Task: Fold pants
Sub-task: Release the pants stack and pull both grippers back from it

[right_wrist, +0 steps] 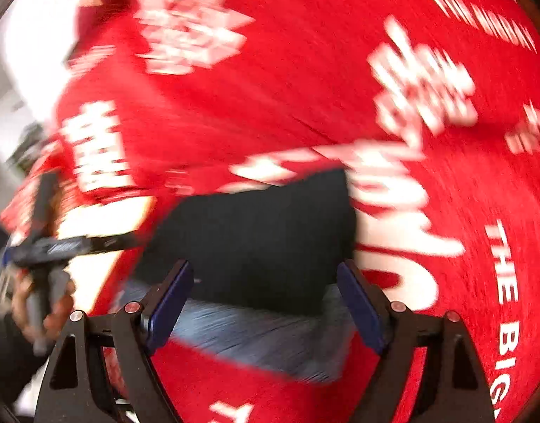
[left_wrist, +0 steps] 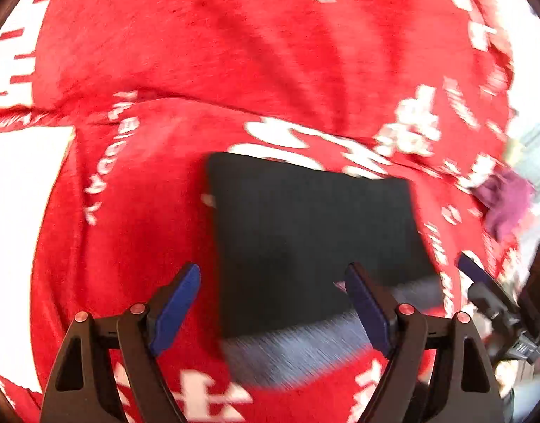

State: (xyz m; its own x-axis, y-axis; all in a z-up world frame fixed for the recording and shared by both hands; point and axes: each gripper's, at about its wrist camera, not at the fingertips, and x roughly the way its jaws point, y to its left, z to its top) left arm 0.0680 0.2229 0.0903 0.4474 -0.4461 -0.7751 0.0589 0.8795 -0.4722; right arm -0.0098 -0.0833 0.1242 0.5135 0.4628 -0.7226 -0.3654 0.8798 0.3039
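The black pants (left_wrist: 305, 236) lie folded into a compact rectangle on a red blanket with white lettering (left_wrist: 217, 56). A grey ribbed waistband (left_wrist: 305, 349) shows at the near edge. My left gripper (left_wrist: 273, 303) is open and empty, just above the near edge of the pants. In the right wrist view the same folded pants (right_wrist: 259, 239) and waistband (right_wrist: 255, 338) lie ahead of my right gripper (right_wrist: 264, 299), which is open and empty. The right gripper also shows at the right edge of the left wrist view (left_wrist: 481, 278). Both views are motion-blurred.
A purple cloth (left_wrist: 506, 201) lies at the blanket's right edge. A white patch (left_wrist: 19, 232) shows at the left. In the right wrist view the other gripper (right_wrist: 41, 246), held by a hand, is at the left.
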